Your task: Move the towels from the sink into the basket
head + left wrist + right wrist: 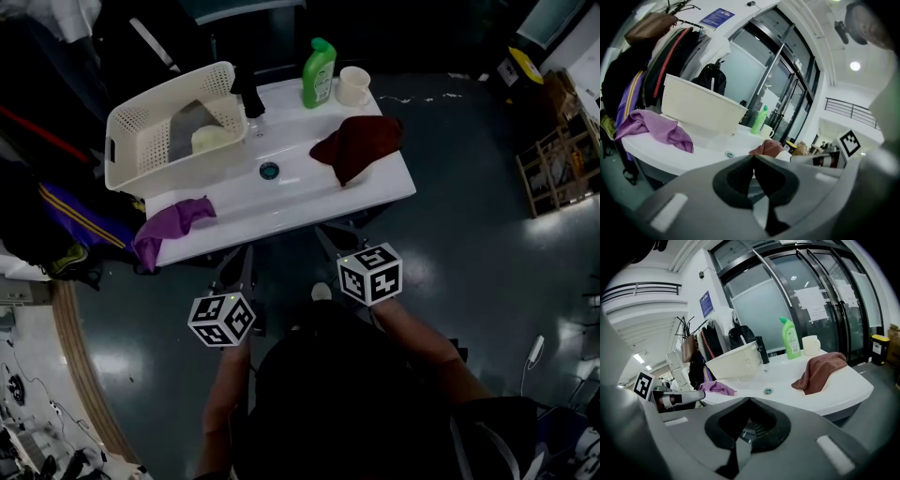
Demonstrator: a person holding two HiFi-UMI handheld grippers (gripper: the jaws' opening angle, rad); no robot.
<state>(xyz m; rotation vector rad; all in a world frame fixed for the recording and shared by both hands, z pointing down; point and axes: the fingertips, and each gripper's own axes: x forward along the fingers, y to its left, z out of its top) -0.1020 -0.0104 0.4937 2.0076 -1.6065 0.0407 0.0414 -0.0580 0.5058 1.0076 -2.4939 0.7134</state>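
Landmark: the drain (269, 171) in the white sink (309, 192); every place below is read from it.
Maroon towel (358, 145): right of the drain, bunched on the flat counter, with one corner drooping toward the bowl.
Purple towel (173, 223): left of the drain and nearer to you, on the front corner, its tail hanging over the edge.
Basket (127, 155): left of the drain and further from you, on the sink's end. A grey cloth (187, 127) and a pale cloth (211, 139) already lie in it.
Left gripper (753, 157): fingers pressed together, nothing between them. It is on your side of the drain, short of the sink.
Right gripper (748, 399): fingers pressed together and empty, also short of the sink.
Handling (judgement): both towels look light, soft and limp. Expect them to sag and trail once lifted. Wet or dry cannot be told.
Where to hold: spread the fingers first, then pinch a raised fold at the top of the heap, not a thin edge lying flat. The counter looks smooth, so the cloth may slide ahead of a push.
Carry: lift high enough for the trailing end to clear the basket wall.
Watch: the green bottle (319, 73) and cup (353, 86) stand beyond the drain to its right, close behind the maroon towel.
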